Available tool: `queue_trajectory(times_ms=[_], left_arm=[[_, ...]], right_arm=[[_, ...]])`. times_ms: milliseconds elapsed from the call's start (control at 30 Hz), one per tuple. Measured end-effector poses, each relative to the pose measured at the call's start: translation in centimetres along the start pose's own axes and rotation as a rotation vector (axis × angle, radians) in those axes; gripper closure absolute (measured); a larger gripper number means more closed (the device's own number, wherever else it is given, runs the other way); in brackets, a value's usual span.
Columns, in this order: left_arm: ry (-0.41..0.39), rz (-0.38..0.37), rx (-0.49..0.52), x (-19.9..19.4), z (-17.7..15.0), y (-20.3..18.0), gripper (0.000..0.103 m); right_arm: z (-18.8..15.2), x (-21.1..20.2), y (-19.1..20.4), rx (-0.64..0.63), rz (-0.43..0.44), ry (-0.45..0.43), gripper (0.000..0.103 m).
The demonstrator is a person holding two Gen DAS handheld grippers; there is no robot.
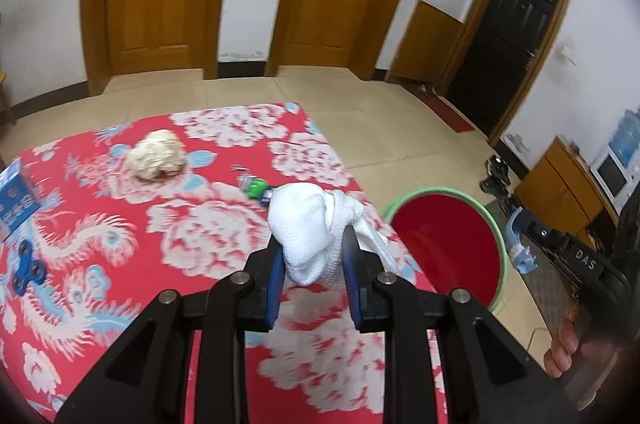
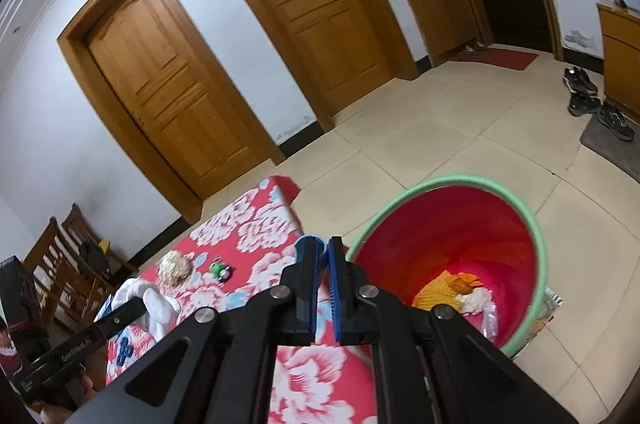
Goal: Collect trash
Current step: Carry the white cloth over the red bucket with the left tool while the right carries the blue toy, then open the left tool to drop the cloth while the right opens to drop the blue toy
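My left gripper [image 1: 314, 256] is shut on a white crumpled cloth wad [image 1: 304, 228], held above the right edge of the table with the red flowered cloth [image 1: 200, 224]. That wad [image 2: 154, 298] also shows at the left of the right wrist view. My right gripper [image 2: 326, 252] is shut on a small light-blue plastic piece [image 2: 310, 240], near the table's edge and beside the bin. The red bin with a green rim [image 2: 536, 224] stands on the floor to the right of the table and holds orange netting, paper and plastic. On the table lie a beige paper ball [image 1: 156, 159] and a small green item [image 1: 256, 187].
A blue fidget spinner [image 1: 28, 266] and a blue box [image 1: 14, 199] lie at the table's left. Wooden chairs [image 2: 60, 256] stand by the wall on the left. Shoes [image 2: 592, 95] and a mat are on the tiled floor at the far right. A hand [image 1: 564, 344] holds the right gripper.
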State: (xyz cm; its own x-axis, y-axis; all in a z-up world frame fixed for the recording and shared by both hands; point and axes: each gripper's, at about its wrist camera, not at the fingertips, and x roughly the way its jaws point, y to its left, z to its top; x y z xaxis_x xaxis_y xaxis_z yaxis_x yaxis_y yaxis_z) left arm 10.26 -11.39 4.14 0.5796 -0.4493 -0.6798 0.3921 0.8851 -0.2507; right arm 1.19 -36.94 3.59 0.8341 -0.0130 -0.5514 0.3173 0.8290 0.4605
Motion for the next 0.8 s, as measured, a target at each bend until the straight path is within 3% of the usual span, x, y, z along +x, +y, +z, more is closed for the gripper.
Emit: queue_trajectory(times_ms=[433,800], left_arm=[[0.082,-0.089,0.135,4.6,-0.8,-7.5,0.077],[0.122,-0.163,0.222,8.3,-2.1,-11.8,0.077]], right_arm=[[0.4,-0.5,-6.4,0.095,-0.069,-0.02,0.096],[-0.3,0.7,-10.4,0.163,-0.141,0.021,0.096]])
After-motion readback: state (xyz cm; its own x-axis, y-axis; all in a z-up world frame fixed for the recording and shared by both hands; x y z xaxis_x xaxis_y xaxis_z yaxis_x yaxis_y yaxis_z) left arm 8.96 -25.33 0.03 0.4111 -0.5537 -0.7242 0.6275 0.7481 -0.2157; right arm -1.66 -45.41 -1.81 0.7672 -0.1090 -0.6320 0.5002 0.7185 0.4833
